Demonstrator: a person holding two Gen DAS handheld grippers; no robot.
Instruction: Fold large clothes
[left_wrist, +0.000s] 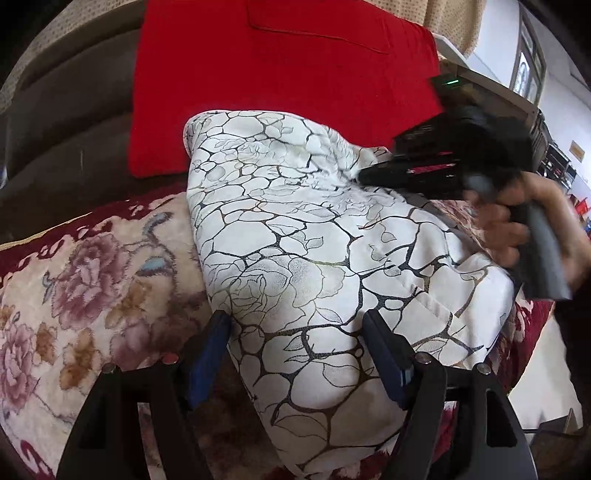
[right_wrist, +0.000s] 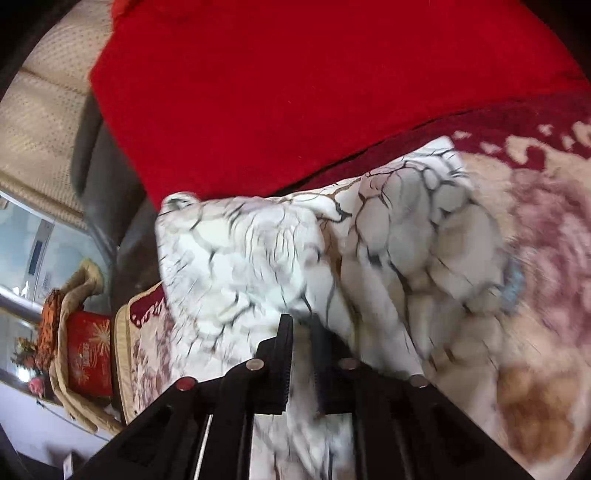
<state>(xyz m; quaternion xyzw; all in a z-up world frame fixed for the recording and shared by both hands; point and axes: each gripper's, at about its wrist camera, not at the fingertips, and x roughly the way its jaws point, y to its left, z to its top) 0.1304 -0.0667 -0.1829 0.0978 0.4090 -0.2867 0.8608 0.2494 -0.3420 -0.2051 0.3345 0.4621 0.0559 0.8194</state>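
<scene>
two blue-padded fingers of the left gripper (left_wrist: 295, 354) stand spread over the white patterned garment (left_wrist: 295, 236) on the flowered blanket (left_wrist: 92, 280). right wrist view: the right gripper (right_wrist: 301, 354) pinches a fold of the garment (right_wrist: 258, 258) below a red cloth (right_wrist: 295, 92).

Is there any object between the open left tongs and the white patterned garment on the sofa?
Nothing visible stands between them. The left tongs are open right at the white patterned garment, with its near fold between the fingers. The right tongs are shut on the same garment.
</scene>
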